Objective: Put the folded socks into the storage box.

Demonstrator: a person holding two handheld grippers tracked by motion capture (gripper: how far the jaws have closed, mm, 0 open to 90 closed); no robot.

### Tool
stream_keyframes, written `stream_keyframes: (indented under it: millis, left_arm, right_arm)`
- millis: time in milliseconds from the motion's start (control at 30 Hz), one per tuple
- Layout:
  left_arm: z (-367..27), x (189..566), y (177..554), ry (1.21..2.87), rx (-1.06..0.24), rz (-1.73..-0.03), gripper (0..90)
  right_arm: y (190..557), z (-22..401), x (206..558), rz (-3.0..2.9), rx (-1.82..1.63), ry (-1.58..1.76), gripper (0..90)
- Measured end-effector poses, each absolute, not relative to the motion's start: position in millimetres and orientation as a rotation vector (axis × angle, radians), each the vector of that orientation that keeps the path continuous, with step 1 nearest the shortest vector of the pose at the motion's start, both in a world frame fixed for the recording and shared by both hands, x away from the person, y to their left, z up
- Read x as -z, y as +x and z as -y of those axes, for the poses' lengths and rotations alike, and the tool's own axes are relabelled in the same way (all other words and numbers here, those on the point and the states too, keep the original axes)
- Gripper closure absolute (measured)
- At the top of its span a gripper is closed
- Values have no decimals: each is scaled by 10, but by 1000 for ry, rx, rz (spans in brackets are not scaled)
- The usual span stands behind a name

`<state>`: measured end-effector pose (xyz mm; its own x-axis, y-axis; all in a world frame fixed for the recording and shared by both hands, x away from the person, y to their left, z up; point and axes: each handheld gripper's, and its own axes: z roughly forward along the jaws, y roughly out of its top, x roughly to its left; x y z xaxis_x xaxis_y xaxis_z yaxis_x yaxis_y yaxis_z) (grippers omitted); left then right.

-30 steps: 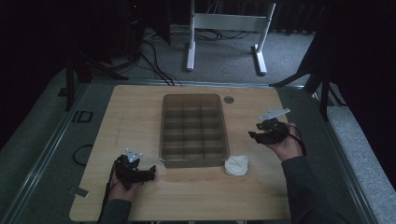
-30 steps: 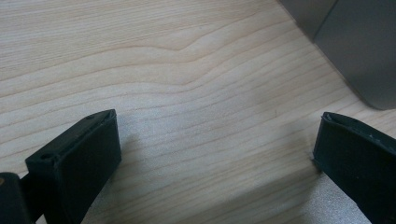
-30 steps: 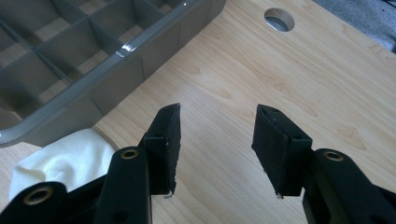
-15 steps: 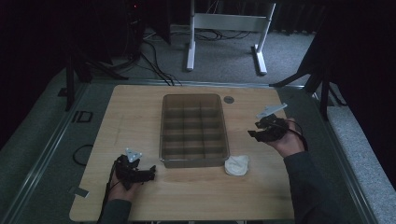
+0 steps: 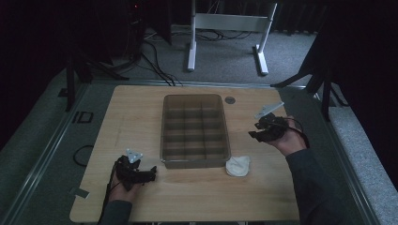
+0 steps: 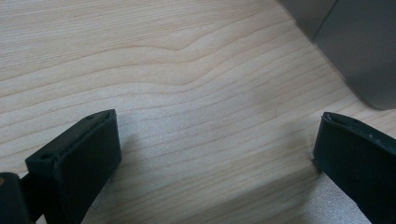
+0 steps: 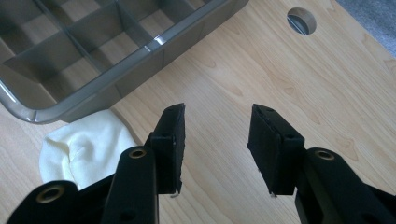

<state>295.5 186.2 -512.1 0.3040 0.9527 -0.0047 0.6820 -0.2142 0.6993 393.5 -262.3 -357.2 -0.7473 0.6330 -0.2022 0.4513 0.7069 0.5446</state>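
A grey divided tray [image 5: 164, 126] stands mid-table, its compartments bare in the right gripper view [image 7: 140, 51]. A white crumpled cloth [image 5: 238, 166] lies at its front right corner [image 7: 84, 144]. My right gripper [image 5: 253, 135] hovers right of the tray, pointing toward it and the cloth. Its jaws [image 7: 217, 126] have just been closing, still apart, with only bare wood between them. My left gripper [image 5: 150, 173] rests at the front left, jaws wide open [image 6: 215, 140] over bare wood, the tray's corner [image 6: 359, 51] just ahead.
The wooden table [image 5: 136, 112] has a round cable hole [image 5: 229, 100] behind the tray, also seen in the right gripper view [image 7: 301, 20]. Dark stands and a white frame [image 5: 225, 23] occupy the floor beyond the far edge.
The right hand has edged slightly toward the tray. The left hand and gripper, the tray and the cloth have stayed put.
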Motion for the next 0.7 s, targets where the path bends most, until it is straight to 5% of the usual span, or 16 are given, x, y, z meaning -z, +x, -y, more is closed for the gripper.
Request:
stream_keyframes:
  millis: [700]
  left_arm:
    - [-1862,5121,2955,1977,-585,-1447,10]
  right_arm:
    - [3916,2451,3522,-2631,-581,744,550]
